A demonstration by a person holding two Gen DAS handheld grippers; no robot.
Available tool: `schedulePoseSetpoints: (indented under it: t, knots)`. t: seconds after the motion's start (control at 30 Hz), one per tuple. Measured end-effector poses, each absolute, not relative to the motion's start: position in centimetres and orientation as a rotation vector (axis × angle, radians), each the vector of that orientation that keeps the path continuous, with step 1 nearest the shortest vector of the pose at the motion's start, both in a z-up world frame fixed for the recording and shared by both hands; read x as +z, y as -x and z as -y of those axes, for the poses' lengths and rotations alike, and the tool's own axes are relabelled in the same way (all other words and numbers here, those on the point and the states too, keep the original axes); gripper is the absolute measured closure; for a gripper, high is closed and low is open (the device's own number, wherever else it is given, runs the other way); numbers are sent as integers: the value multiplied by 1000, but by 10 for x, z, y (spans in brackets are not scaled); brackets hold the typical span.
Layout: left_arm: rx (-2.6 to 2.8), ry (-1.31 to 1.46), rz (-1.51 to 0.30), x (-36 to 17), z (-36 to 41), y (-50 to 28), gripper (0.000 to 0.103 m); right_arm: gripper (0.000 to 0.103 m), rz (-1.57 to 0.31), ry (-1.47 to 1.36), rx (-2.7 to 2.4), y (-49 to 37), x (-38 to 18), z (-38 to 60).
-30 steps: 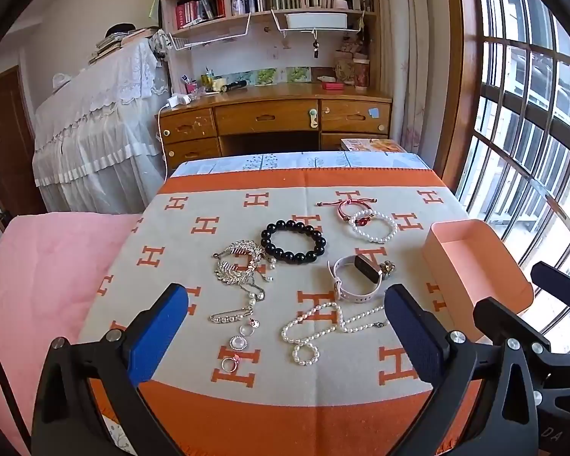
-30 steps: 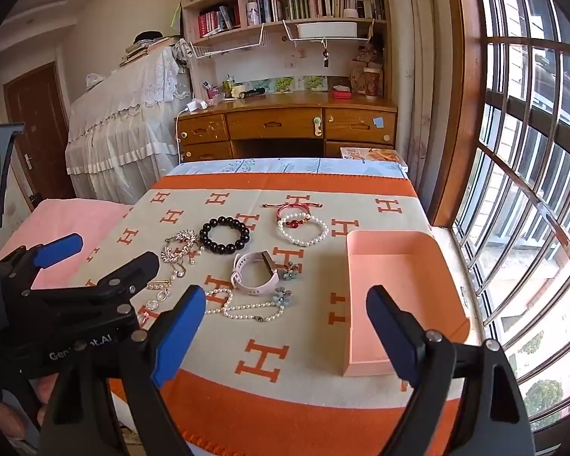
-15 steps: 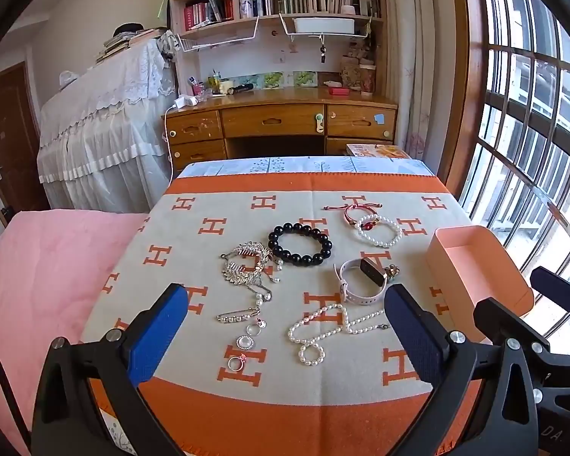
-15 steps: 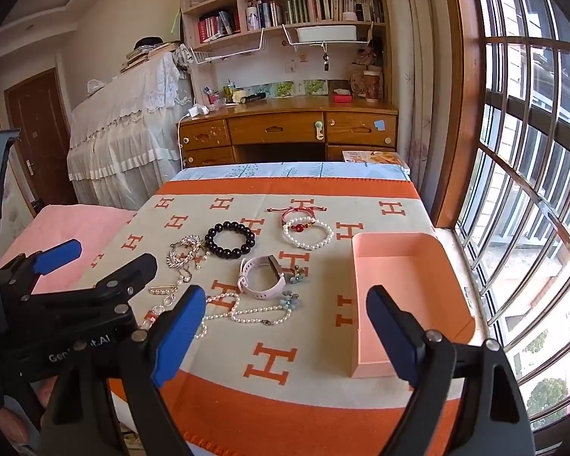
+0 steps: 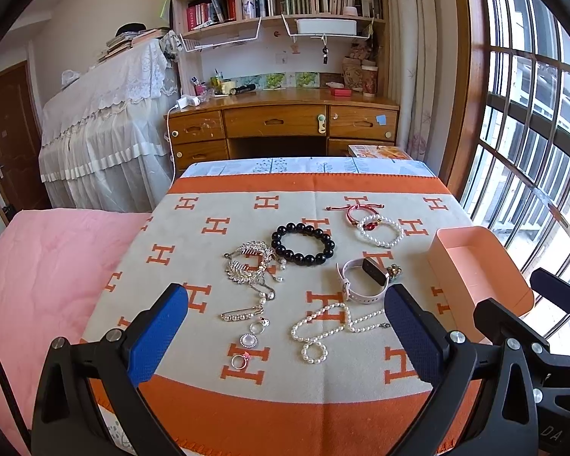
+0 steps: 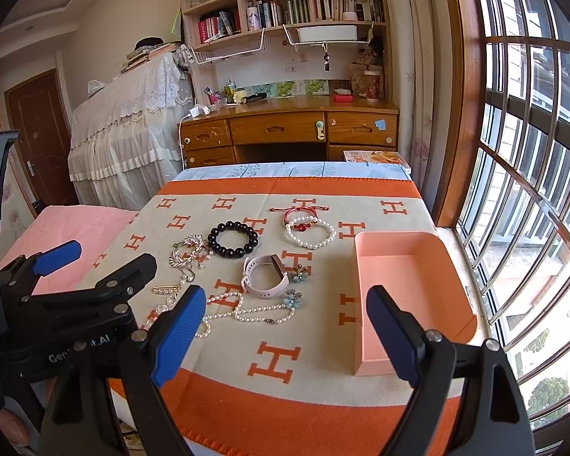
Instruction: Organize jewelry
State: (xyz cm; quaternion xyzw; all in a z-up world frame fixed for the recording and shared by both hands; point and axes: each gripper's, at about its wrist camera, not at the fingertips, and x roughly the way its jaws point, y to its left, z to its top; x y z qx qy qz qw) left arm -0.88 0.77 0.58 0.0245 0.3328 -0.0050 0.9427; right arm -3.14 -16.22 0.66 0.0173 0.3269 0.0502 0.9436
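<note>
Jewelry lies scattered on an orange and cream cloth [image 5: 285, 391]: a black bead bracelet [image 5: 303, 244], a white pearl bracelet [image 5: 380, 231] with a red cord bracelet [image 5: 355, 212] behind it, a pale pink watch [image 5: 363, 281], a long pearl necklace [image 5: 325, 328], silver hairpieces [image 5: 249, 262], a pearl pin [image 5: 241, 315] and a small ring [image 5: 239, 361]. An empty pink box [image 6: 410, 288] sits at the cloth's right side. My left gripper [image 5: 285, 334] hangs open above the near edge. My right gripper [image 6: 285, 334] is open too, near the box, holding nothing.
A pink quilt [image 5: 49, 273] lies left of the cloth. Behind stand a wooden desk [image 5: 285, 121] with bookshelves and a piece of furniture under a lace cover [image 5: 106, 129]. A barred window [image 6: 532, 152] runs along the right. The left gripper's body [image 6: 57, 304] fills the right wrist view's lower left.
Both grippers have drawn back and up a little, so the jewelry sits slightly farther off. Nothing on the cloth has moved and both stay open.
</note>
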Motion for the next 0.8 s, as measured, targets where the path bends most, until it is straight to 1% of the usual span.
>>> schedulePoseSetpoints:
  t: [0.8]
  knots:
    - [-11,-48,-686,4,-10,12,1,15,-672,-47,107,32,4,162]
